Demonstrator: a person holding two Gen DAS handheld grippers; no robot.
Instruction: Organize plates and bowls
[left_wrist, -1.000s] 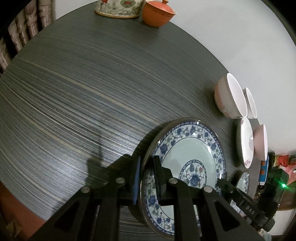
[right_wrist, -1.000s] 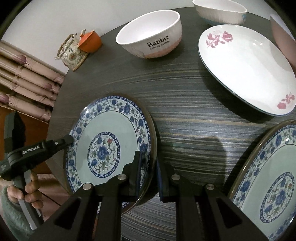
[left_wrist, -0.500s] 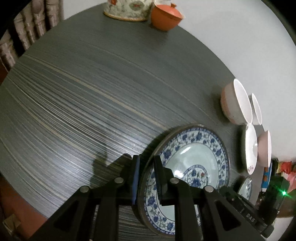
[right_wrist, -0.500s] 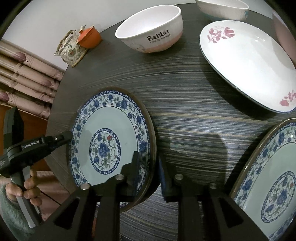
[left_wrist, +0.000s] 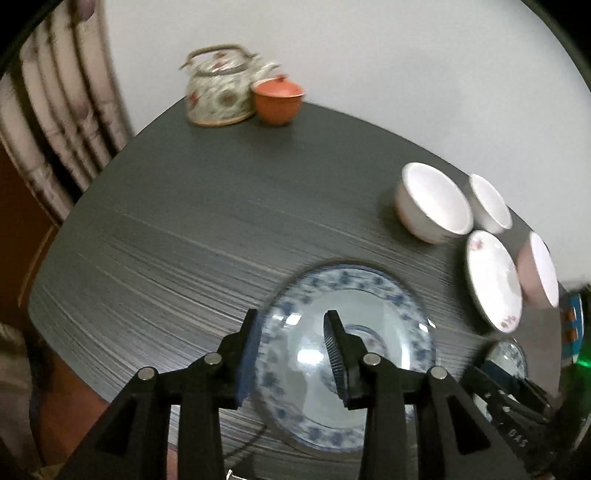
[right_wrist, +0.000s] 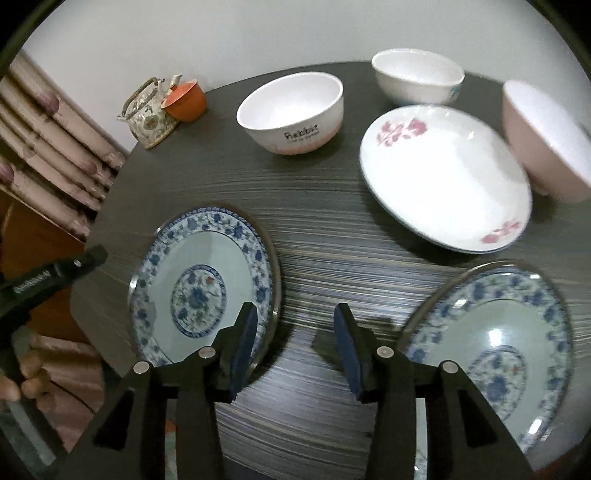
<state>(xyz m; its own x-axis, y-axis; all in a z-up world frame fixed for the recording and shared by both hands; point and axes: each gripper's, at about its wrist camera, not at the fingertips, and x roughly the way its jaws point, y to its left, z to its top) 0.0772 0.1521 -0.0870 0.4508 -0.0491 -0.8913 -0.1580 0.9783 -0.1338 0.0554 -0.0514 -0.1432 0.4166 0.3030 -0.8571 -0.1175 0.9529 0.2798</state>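
Observation:
A blue-patterned plate (left_wrist: 351, 354) lies flat on the dark round table (left_wrist: 207, 206). My left gripper (left_wrist: 291, 354) is open above its near left rim and holds nothing. In the right wrist view the same plate (right_wrist: 199, 291) lies at the left, and my right gripper (right_wrist: 293, 343) is open and empty beside its right rim. A second blue plate (right_wrist: 495, 350) lies at the right. A white plate with pink flowers (right_wrist: 443, 177), a "Rabbit" bowl (right_wrist: 291, 110), a white bowl (right_wrist: 417, 77) and a pink bowl (right_wrist: 543, 140) stand behind.
A floral teapot (left_wrist: 218, 92) and an orange lidded cup (left_wrist: 277, 99) stand at the table's far edge. Patterned chair backs (right_wrist: 48, 147) stand to the left of the table. The left gripper's body (right_wrist: 48, 277) and the hand holding it show at the left in the right wrist view.
Both grippers have opened and let go of the blue plate, which now lies flat on the table. Both have pulled back and risen a little.

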